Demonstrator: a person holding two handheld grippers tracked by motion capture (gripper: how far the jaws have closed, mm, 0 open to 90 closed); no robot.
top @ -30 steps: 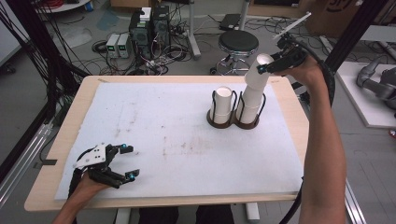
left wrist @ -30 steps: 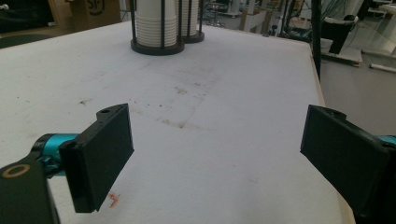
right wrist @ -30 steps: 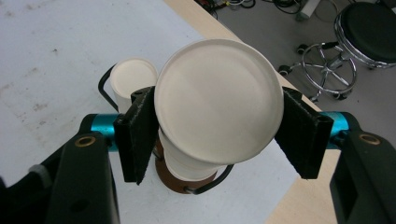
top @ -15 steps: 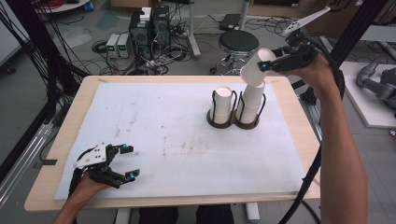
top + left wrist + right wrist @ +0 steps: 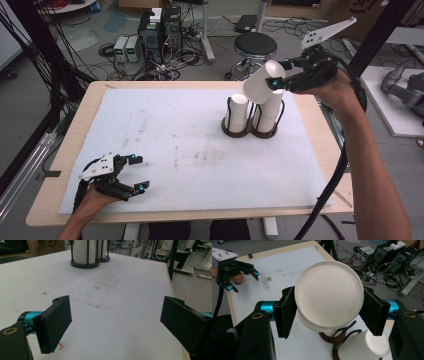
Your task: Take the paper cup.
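Note:
A white paper cup [image 5: 261, 82] is held tilted in the air above the right stack of cups [image 5: 270, 114]; my right gripper [image 5: 280, 75] is shut on it. In the right gripper view the cup's base [image 5: 329, 293] faces the camera between the two black pads [image 5: 285, 311]. A dark two-ring cup holder [image 5: 250, 131] keeps the left stack [image 5: 237, 113] and right stack upright at the mat's far right. My left gripper [image 5: 136, 173] rests open near the front left corner, nothing between its pads [image 5: 53, 322]. The stacks [image 5: 82, 251] stand far ahead of it.
A white mat [image 5: 190, 150] covers the wooden table [image 5: 45, 210]. A round stool [image 5: 255, 46], computer boxes [image 5: 160, 25] and cables lie on the floor behind the table. Black frame posts [image 5: 40, 55] rise at the left.
My right gripper has lifted the top cup off the right stack and tipped it toward the left. The left gripper has stayed put.

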